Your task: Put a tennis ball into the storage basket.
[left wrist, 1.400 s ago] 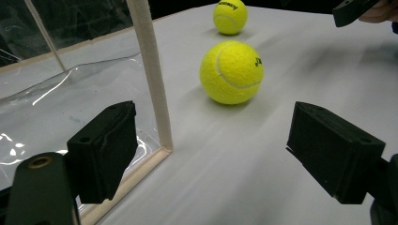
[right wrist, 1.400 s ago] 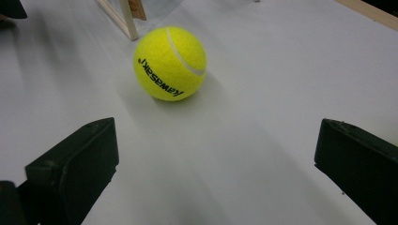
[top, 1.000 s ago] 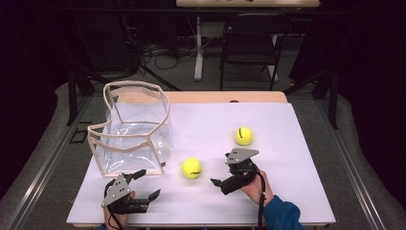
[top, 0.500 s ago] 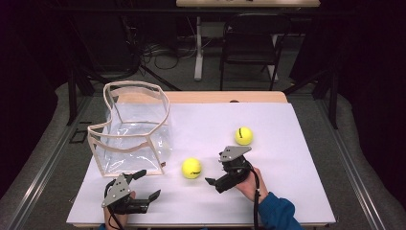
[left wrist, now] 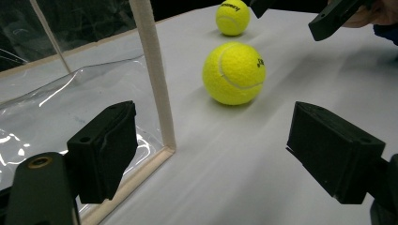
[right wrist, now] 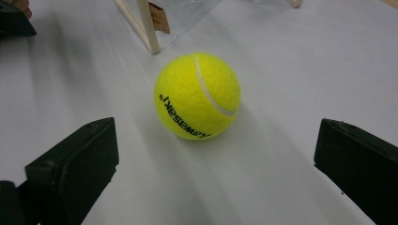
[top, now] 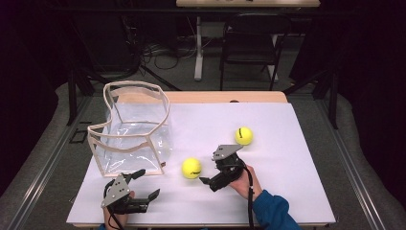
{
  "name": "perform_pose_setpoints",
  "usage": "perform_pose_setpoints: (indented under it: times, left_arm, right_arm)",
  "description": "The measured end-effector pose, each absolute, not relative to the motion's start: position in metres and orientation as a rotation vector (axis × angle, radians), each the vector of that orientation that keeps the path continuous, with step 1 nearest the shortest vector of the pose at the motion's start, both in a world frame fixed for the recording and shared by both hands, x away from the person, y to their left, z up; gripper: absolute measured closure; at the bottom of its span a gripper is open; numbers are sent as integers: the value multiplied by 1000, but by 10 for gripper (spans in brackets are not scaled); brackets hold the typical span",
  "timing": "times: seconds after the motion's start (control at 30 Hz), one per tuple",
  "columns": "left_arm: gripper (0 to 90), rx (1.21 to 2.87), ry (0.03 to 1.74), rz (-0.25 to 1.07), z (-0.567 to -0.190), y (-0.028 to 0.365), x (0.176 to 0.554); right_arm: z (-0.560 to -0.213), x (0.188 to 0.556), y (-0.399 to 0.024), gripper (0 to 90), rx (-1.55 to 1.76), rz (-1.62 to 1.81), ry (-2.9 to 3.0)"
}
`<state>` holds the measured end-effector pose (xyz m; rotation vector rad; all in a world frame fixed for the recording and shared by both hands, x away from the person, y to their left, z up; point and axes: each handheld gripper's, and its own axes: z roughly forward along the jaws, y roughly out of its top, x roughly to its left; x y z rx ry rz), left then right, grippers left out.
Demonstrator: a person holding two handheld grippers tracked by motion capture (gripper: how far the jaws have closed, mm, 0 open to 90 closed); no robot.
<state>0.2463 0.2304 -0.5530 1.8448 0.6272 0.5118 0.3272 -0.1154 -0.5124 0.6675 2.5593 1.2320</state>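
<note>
Closing in from the right, the right gripper [top: 207, 178] has slid toward the nearer tennis ball [top: 191, 168] on the counter [top: 297, 158]; fingers wide, ball lined up between them, untouched; left gripper [top: 146, 184] idles, fingers wide, beside the clear bag [top: 131, 132].

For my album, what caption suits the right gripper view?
Open right tongs face a yellow tennis ball on the white table.

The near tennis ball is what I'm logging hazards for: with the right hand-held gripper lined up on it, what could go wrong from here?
1. The near tennis ball sits loose on the smooth white table; a jaw of the open right hand-held gripper touching one side first could send it rolling.
2. It lies close to the clear bag's frame, so a push might drive it against that.
</note>
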Motion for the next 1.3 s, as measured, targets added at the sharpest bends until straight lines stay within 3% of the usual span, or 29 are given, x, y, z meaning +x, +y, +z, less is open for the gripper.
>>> perform_pose_setpoints:
  times: [1.3]
  left_arm:
    - [158, 1829, 640, 521, -553, 230, 246]
  right_arm:
    - [-527, 347, -78, 0, 686, 1197, 2654]
